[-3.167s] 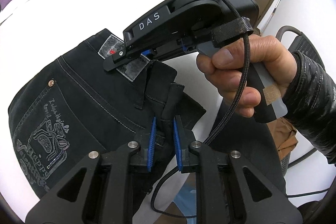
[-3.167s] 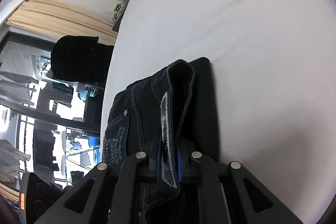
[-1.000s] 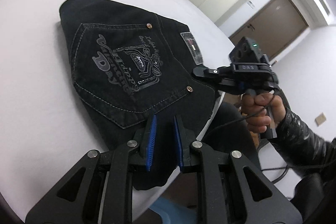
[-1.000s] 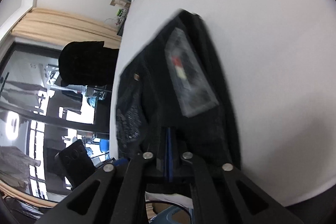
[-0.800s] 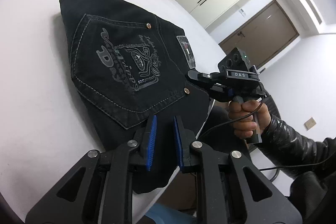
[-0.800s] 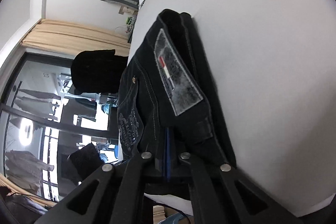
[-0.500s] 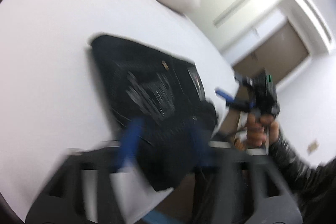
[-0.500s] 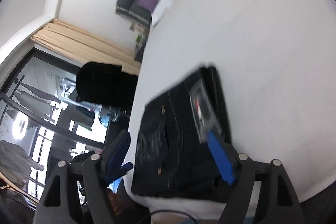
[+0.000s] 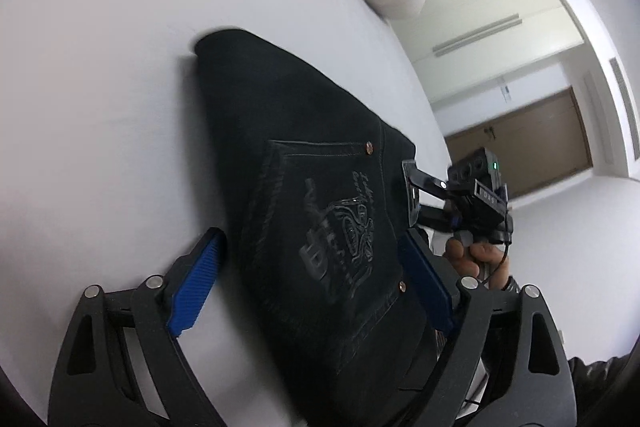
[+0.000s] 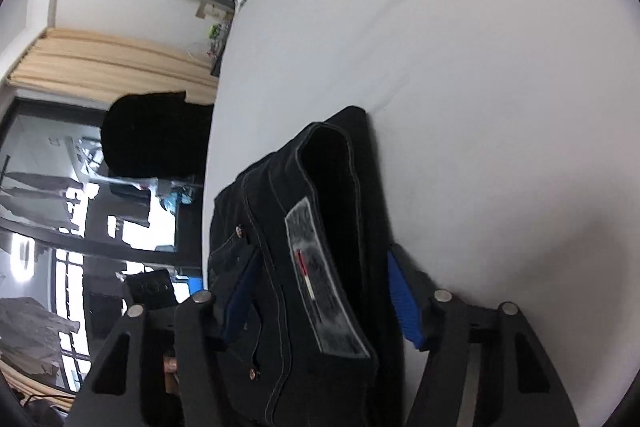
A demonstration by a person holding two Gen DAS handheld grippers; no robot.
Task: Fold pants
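White bed (image 9: pixel 100 67) holds folded black pants (image 9: pixel 320 219); left claw (image 9: pixel 312 279) and right claw (image 10: pixel 320 295) both spread.

A white bed (image 10: pixel 480 67) fills the room; beige curtains (image 10: pixel 112 55) hang at nine o'clock, a brown door (image 9: pixel 532 147) at three.

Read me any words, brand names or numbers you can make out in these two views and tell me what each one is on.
"DAS": white letters on the top of the right gripper, small but legible in the left wrist view.
Back pocket print on the pants: script line and emblem lettering, too dark and distorted to read.
Waistband patch: blurred; only a red and white stripe shows, no readable text.
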